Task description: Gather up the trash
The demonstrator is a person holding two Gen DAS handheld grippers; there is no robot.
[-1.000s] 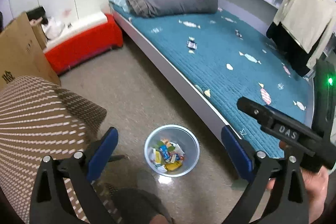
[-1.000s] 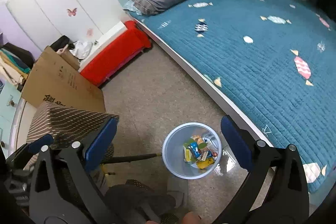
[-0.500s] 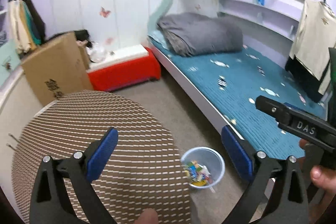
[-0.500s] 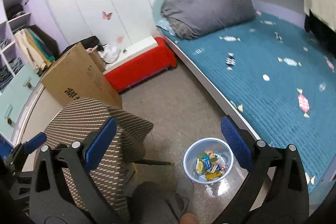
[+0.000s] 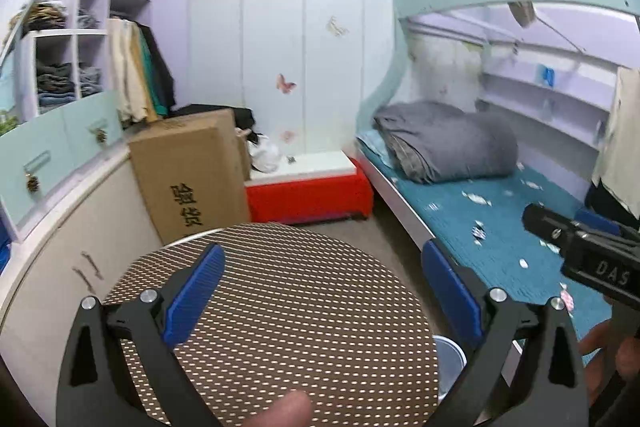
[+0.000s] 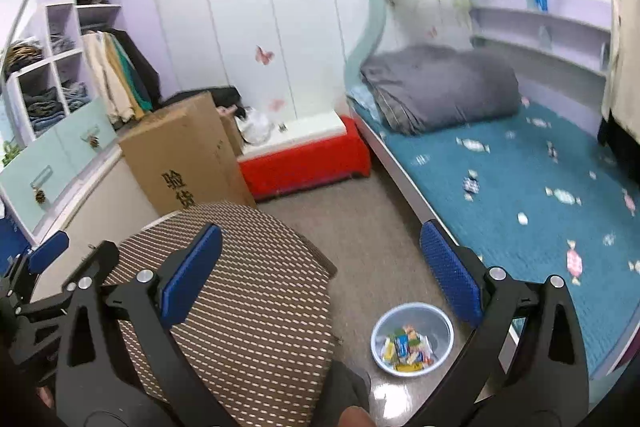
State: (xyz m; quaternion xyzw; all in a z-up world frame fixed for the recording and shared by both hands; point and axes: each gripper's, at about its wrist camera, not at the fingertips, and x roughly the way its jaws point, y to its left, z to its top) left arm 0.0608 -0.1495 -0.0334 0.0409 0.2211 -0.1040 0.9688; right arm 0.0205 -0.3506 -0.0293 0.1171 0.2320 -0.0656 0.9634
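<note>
Both of your grippers are level and point across the room rather than at any trash. The wrappers you need lie scattered on the teal bed cover, ahead and to the right of both grippers and well apart from them; the nearest pieces sit toward the front edge of the mattress. Your right gripper is the nearer one: in the left wrist view it shows as a black body already over the bed side, while your left gripper hangs above the round patterned stool. The wrappers are small and flat; their long axes vary, and most are too blurred to read. The bin stands on the floor below, between stool and bed frame, with coloured wrappers already in it. Both pairs of blue pads are spread wide, nothing between them, touching nothing. My reading: the next pick calls for a reach right and forward with the right hand.
</note>
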